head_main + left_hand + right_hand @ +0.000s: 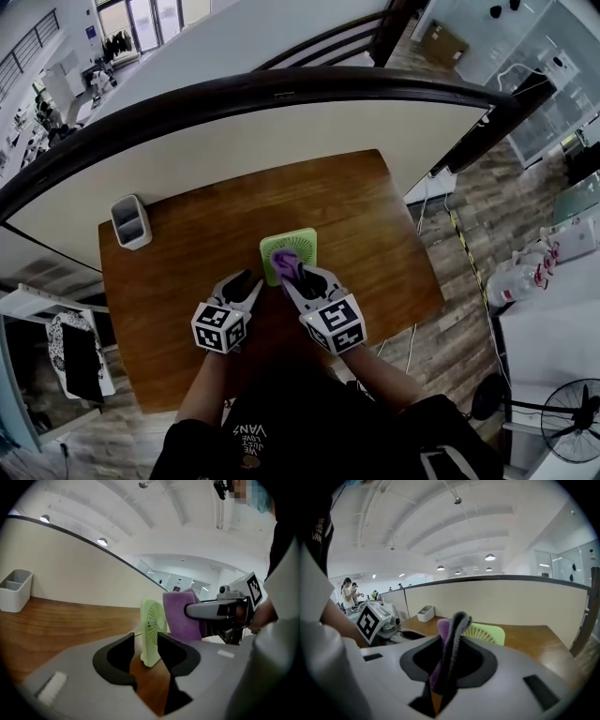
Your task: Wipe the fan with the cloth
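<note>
While clamping the purple cloth [441, 629] tight in the right gripper [459, 620], holds it at the green fan [152, 627], upright near the middle of the table [187, 244]. Brackets the fan's base with the left gripper [146, 640], jaws apart, not pressing. Leaves a white two-slot holder [130, 221] near the left edge, contents indiscernible.

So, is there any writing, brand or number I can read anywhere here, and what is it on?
"VANS": on the shirt, upside down in the head view.
Smaller print beside it: too small to read.
Marker cubes: square patterns only, no words.
Fan, cloth: no text visible.
</note>
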The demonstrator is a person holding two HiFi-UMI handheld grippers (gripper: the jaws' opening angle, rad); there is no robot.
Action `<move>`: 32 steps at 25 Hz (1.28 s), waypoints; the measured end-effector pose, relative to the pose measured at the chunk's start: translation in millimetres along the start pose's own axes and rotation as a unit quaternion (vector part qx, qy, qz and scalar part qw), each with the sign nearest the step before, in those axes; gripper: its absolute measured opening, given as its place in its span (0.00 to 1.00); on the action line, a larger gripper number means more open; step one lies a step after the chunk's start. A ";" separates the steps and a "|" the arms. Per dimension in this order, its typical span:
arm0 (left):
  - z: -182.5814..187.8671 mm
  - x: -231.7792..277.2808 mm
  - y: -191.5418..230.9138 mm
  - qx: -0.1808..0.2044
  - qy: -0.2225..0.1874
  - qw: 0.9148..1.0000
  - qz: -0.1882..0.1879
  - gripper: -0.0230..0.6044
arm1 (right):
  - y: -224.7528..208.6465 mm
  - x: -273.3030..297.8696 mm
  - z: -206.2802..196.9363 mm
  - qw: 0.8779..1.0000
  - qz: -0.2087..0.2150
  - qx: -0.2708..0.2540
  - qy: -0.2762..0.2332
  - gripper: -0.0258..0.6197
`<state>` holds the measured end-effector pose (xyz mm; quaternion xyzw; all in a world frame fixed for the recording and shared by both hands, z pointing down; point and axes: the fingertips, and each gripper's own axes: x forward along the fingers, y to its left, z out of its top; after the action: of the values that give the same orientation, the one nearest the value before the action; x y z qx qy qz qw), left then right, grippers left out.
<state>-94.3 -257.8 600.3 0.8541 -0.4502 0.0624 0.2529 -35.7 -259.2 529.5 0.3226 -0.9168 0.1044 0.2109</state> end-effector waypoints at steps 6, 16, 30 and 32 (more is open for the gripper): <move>-15.0 23.5 0.7 0.010 0.034 0.999 -0.017 0.27 | 1.1 23.0 7.2 0.999 0.013 -0.037 0.002 0.18; -18.9 45.2 0.6 0.043 0.069 0.997 -0.016 0.19 | -8.3 36.9 1.1 1.000 0.013 -0.017 0.010 0.18; -20.0 45.5 1.8 0.031 0.068 0.997 -0.030 0.18 | -79.1 -4.8 -16.8 0.995 -0.078 0.060 0.002 0.18; -19.7 45.8 1.0 0.029 0.068 0.997 -0.031 0.18 | -89.6 -10.9 -19.6 0.993 -0.094 0.066 0.004 0.19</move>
<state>-65.8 -282.4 633.0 0.8684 -0.4032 0.1258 0.2597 35.1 -315.8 547.0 0.4199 -0.8729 0.1455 0.2014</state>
